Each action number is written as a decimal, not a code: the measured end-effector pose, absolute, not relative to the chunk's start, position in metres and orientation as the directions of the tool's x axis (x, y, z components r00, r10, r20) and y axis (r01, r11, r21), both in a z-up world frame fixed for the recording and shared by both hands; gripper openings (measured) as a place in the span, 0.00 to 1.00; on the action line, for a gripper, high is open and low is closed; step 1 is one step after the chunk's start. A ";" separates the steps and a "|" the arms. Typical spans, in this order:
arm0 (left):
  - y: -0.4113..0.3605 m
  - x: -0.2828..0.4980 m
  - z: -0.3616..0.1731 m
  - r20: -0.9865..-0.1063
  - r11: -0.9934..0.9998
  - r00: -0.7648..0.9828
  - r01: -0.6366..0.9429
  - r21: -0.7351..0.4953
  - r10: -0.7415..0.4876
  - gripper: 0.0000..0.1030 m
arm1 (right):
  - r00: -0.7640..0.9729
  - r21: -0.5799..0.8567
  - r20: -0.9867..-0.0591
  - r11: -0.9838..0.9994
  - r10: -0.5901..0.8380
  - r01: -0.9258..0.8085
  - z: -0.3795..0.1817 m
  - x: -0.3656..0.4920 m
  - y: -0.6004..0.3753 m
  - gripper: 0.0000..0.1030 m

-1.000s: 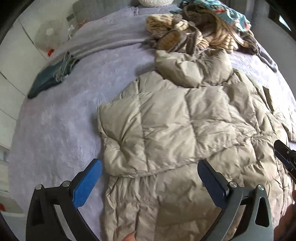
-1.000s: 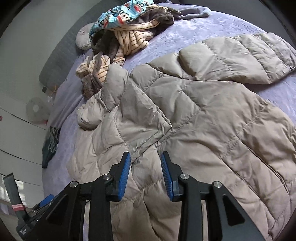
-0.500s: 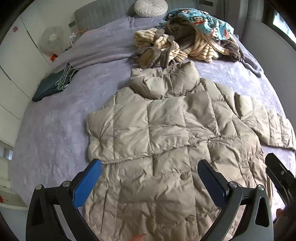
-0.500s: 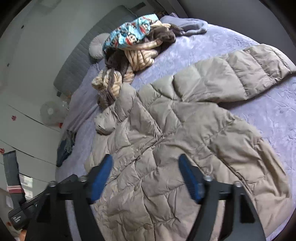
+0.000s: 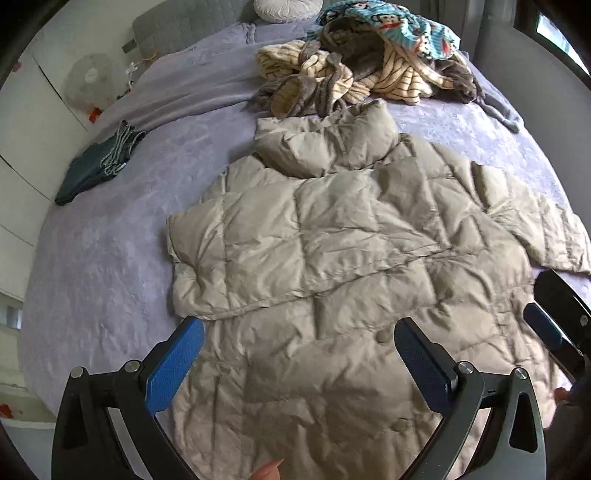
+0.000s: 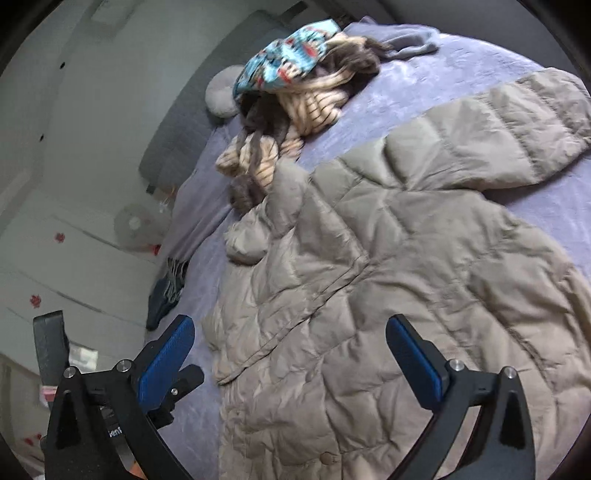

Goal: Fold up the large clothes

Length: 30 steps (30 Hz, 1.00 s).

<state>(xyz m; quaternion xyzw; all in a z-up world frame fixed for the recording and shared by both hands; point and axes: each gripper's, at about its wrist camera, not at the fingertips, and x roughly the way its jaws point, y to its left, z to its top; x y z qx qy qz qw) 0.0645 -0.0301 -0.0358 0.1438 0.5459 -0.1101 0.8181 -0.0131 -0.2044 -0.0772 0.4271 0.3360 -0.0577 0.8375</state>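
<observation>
Item: one quilted beige puffer jacket (image 5: 332, 258), lying spread front-up across the lilac bed (image 5: 110, 240), collar toward the headboard, one sleeve (image 5: 258, 254) already lying folded across the chest, the other sleeve (image 6: 498, 122) stretching out flat on the bedspread. Handling, as a judgement: the jacket is looking light, bulky and springy, with a slick shell that is likely sliding on itself and puffing back up after pressing; a hem corner, a cuff or a seam edge is offering the firmest pinch, since thin edges are fitting between the pads better than padded panels. Left tool (image 5: 299, 363): hanging above the lower front, jaws standing wide apart, nothing between them. Right tool (image 6: 290, 360): jaws opening to their widest, no cloth pinched, poised over the hem side. Views: the left wrist camera is showing the folded sleeve laid over the chest, the snap buttons, a dark folded garment (image 5: 99, 162) near the bed's edge, and the tip of the right tool at its margin; the right wrist camera alone is showing the outstretched sleeve in full. Both are taking in the heap of other clothes (image 5: 369, 62) near the pillow (image 5: 284, 9).
</observation>
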 end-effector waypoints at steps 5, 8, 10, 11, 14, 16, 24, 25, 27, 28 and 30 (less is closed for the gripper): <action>-0.015 0.082 -0.063 -0.930 0.922 0.367 0.364 0.133 -0.011 1.00 | 0.721 0.683 -0.657 0.577 0.219 0.448 -0.105 -0.016 -0.220 1.00; -0.008 0.096 -0.092 -0.952 0.922 0.307 0.370 0.113 -0.007 1.00 | 0.716 0.685 -0.671 0.535 0.195 0.496 -0.116 -0.033 -0.241 1.00; -0.006 0.100 -0.106 -0.962 0.922 0.271 0.378 0.086 -0.021 1.00 | 0.711 0.672 -0.687 0.508 0.154 0.539 -0.121 -0.052 -0.263 1.00; -0.006 0.100 -0.110 -0.963 0.921 0.267 0.382 0.080 -0.027 1.00 | 0.709 0.669 -0.691 0.493 0.139 0.556 -0.124 -0.060 -0.274 1.00; -0.013 0.095 -0.113 -0.954 0.914 0.301 0.393 0.105 -0.020 1.00 | 0.707 0.675 -0.701 0.402 0.091 0.618 -0.134 -0.093 -0.324 1.00; -0.018 0.092 -0.113 -0.953 0.918 0.303 0.380 0.109 -0.013 1.00 | 0.703 0.674 -0.709 0.338 0.050 0.656 -0.140 -0.112 -0.359 1.00; -0.059 0.075 -0.095 -0.944 0.953 0.329 0.294 0.070 -0.032 1.00 | 0.721 0.718 -0.688 0.064 -0.084 0.693 -0.176 -0.169 -0.508 1.00; -0.067 0.074 -0.096 -0.944 0.955 0.327 0.289 0.063 -0.037 1.00 | 0.738 0.738 -0.670 0.038 -0.084 0.674 -0.180 -0.171 -0.520 1.00; -0.092 0.072 -0.099 -0.946 0.960 0.321 0.276 0.037 -0.056 1.00 | 0.787 0.791 -0.610 -0.018 -0.091 0.611 -0.186 -0.177 -0.548 1.00; -0.102 0.071 -0.100 -0.946 0.962 0.318 0.273 0.025 -0.066 1.00 | 0.813 0.819 -0.574 -0.045 -0.096 0.572 -0.189 -0.179 -0.561 1.00; -0.129 0.067 -0.102 -0.943 0.962 0.319 0.273 -0.002 -0.093 1.00 | 0.854 0.859 -0.511 -0.099 -0.098 0.503 -0.196 -0.180 -0.583 1.00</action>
